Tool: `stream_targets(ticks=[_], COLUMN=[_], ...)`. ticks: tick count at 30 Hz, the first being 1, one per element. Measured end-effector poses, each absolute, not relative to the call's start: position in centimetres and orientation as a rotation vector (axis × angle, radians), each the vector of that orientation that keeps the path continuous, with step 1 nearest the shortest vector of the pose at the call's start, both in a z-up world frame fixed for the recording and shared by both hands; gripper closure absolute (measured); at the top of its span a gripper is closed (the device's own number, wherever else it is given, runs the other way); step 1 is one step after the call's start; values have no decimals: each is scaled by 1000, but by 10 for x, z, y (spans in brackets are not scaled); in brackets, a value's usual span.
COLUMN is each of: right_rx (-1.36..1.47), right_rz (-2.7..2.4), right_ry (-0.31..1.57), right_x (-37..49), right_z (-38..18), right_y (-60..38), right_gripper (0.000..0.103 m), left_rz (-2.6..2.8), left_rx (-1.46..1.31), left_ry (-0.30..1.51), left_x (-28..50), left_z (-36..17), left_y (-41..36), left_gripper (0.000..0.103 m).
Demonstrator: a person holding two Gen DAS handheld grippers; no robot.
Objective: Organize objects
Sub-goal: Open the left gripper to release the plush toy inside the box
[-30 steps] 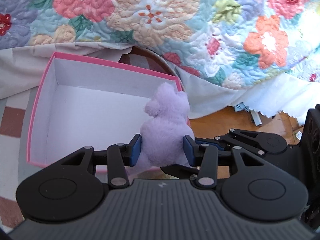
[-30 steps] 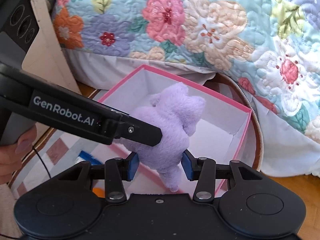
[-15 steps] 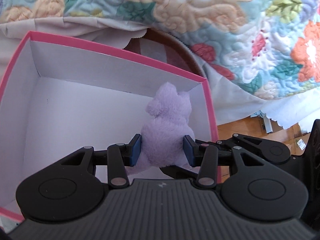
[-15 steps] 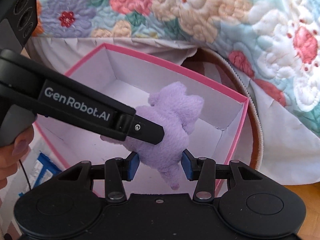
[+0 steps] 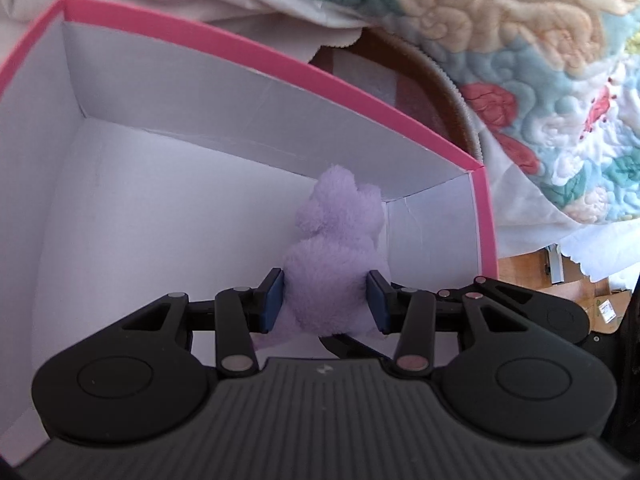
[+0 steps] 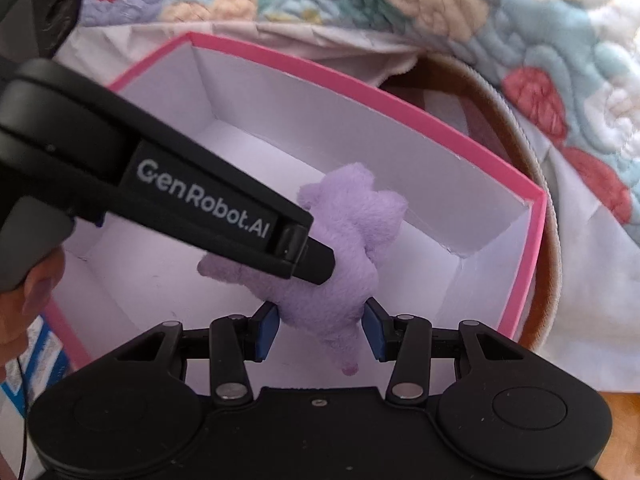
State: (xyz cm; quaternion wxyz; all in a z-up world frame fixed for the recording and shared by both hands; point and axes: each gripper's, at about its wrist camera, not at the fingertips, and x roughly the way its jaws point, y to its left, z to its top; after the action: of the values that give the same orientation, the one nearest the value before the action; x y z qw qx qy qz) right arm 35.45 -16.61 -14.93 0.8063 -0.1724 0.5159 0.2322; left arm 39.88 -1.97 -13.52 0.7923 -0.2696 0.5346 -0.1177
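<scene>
1. Left wrist view: the left gripper (image 5: 326, 306), black with blue pads, is clamped on the body of a small lilac plush toy (image 5: 334, 256). The toy hangs inside the white-lined cardboard box with a pink rim (image 5: 256, 50), close to its far right corner. Whether it touches the floor of the box I cannot tell. A quilted floral bedspread (image 5: 520, 40) drapes behind the box.

2. Right wrist view: the right gripper (image 6: 320, 326) is also clamped on the same plush toy (image 6: 352, 240), lower down, with one small limb dangling below the pads. The left gripper crosses in from the left and presses the toy's side. A person's hand (image 6: 28, 292) shows at the left edge.

3. Progress — the toy is over the box interior and low within its walls, so the carry looks nearly done. Left to do: set it down, let go with both grippers, and lift clear. The box shows nothing else in it.
</scene>
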Motion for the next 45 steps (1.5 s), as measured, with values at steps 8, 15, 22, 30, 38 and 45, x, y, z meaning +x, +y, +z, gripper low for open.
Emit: stream_targets(ticks=[8,15,22,30,38,45], right_rx=[-380,-373,-310,-267,-254,-187], right_rz=[431,423,494,539,523,503], right_ry=[1162,1158,1110,1076,1033,999], right_x=[362,363,348,332,317,311], right_z=[-166,-170,-157,-147,-135,-123], right_y=[-157,-156,-165,-174,-174,-190], right_gripper=[59,64,65,78,78,75], left_rz=[-229,-212,-190,-262,-240,-237], left_rx=[-587,-564,-531,-475,-409,-322], left_ry=[1177,1188,1227,1230,1231,1192], left_x=[404,406,413,424,425,403], left_z=[-151,-157,-153,-153,-146,-116], left_y=[-18,-21,-25,-46,-49,-38], left_gripper=[62,65,69,69,61,52])
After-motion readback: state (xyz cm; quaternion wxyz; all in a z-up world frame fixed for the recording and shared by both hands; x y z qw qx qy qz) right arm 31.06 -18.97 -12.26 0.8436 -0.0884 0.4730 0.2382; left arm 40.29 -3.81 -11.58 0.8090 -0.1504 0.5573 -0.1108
